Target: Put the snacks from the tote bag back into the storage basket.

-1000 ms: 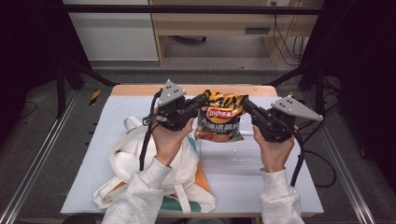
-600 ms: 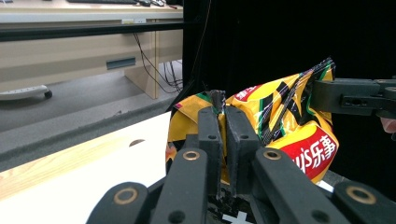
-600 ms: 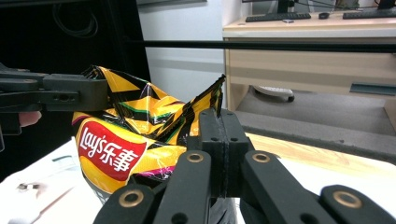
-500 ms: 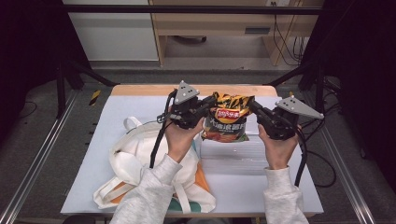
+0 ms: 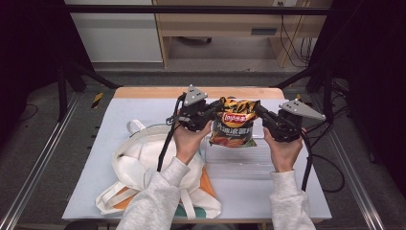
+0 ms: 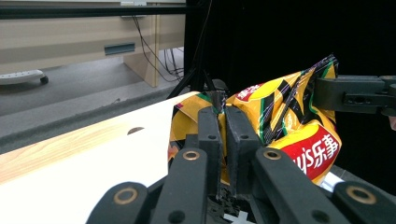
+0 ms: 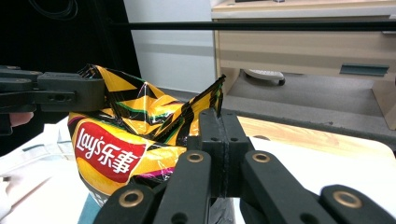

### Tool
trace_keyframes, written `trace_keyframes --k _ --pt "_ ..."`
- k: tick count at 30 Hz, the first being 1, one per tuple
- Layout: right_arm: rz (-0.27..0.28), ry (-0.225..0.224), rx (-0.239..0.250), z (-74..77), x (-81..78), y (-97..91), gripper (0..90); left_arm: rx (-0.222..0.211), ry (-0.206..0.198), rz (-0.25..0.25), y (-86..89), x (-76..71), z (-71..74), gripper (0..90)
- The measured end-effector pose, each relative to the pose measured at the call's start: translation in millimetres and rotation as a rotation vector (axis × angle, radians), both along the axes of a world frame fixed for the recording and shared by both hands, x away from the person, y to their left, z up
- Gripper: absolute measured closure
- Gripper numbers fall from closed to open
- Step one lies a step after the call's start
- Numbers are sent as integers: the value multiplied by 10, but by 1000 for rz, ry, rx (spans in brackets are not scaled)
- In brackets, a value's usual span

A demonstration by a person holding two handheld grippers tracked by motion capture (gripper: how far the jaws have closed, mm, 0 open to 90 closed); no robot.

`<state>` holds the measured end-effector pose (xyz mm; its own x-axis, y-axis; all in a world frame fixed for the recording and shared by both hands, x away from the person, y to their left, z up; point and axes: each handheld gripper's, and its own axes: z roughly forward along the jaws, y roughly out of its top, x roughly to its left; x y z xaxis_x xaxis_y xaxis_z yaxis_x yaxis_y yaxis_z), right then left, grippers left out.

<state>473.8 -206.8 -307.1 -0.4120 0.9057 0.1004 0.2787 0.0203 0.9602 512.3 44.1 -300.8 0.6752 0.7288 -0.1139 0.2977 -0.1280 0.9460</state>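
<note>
Two pairs of tongs are engaged at once over a white-topped bench (image 5: 143, 103), which is seen from above with a wooden strip along its far edge. At about 7 o'clock on the bench a cream tote bag (image 5: 139, 158) is spread flat, and just right of it, toward 5 o'clock from the centre, a clear plastic bag (image 5: 239, 160) is laid out.

Above that clear plastic bag a yellow chip bag (image 5: 234, 127) is held off the bench, suspended between the two hands. Its top seam is stretched roughly from 9 o'clock to 3 o'clock, and its body hangs down toward 6 o'clock.

The left tongs (image 5: 214, 109) are clenched on the bag's left top corner, as is confirmed in the left gripper view, where foil is pinched between the black jaws (image 6: 223, 123). The right tongs (image 5: 260, 111) are clenched on the opposite top corner (image 7: 218, 122).

Each corner lies directly at its own tongs, so neither hand is judged nearer; the bag sits midway. The coming move is judged to turn on that sideways seam: it could be pulled apart along this line, or the bag lowered toward the clear plastic bag beneath.
</note>
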Motion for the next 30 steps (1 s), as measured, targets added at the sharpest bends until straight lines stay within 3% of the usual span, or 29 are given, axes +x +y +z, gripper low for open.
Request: trace_keyframes --k 17,30 --pt "0 69 -32 -244 164 94 900 44 53 27 35 115 -256 855" --pt "-11 102 -65 -346 231 126 900 73 74 43 -2 161 -383 851"
